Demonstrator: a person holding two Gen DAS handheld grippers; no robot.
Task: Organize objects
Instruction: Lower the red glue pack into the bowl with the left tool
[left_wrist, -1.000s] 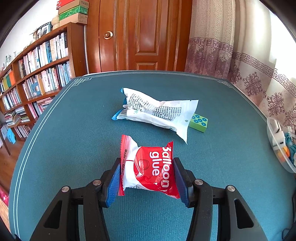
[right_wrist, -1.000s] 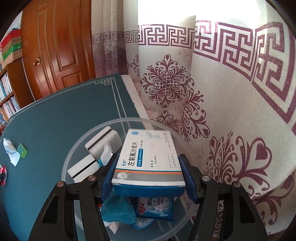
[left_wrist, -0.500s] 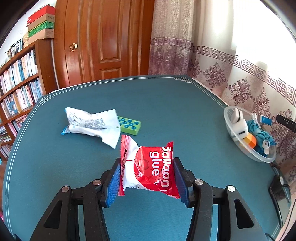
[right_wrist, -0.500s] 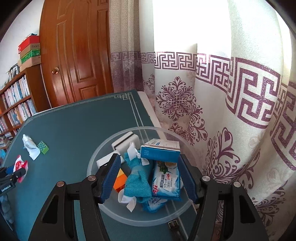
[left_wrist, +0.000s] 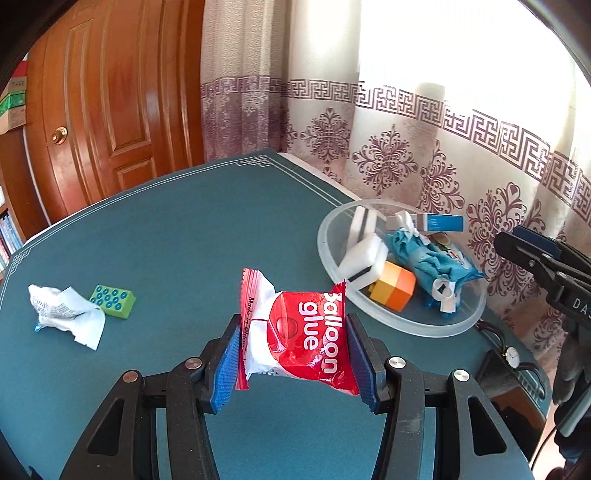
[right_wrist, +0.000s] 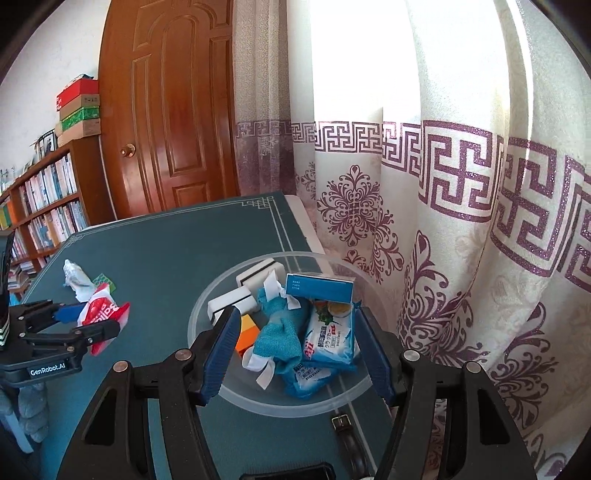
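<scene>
Left wrist view shows the left gripper (left_wrist: 291, 354) clenched on a red and white packet (left_wrist: 295, 332) marked "Balloon glue", held above the blue surface (left_wrist: 184, 229). To the far right stands a clear bowl (left_wrist: 436, 328) holding a blue box (left_wrist: 439, 223), a blue cloth (left_wrist: 424, 254), an orange block (left_wrist: 393, 290) and white blocks. The right gripper (right_wrist: 295, 350) hangs released and empty just above that bowl. On the left of the surface lie a crumpled white wrapper (left_wrist: 66, 314) and, touching it, a green block (left_wrist: 112, 301).

The step in hand looks like carrying the packet to the bowl. The next move likely calls for swinging right, over the rim, and letting go once the right gripper is clear.
</scene>
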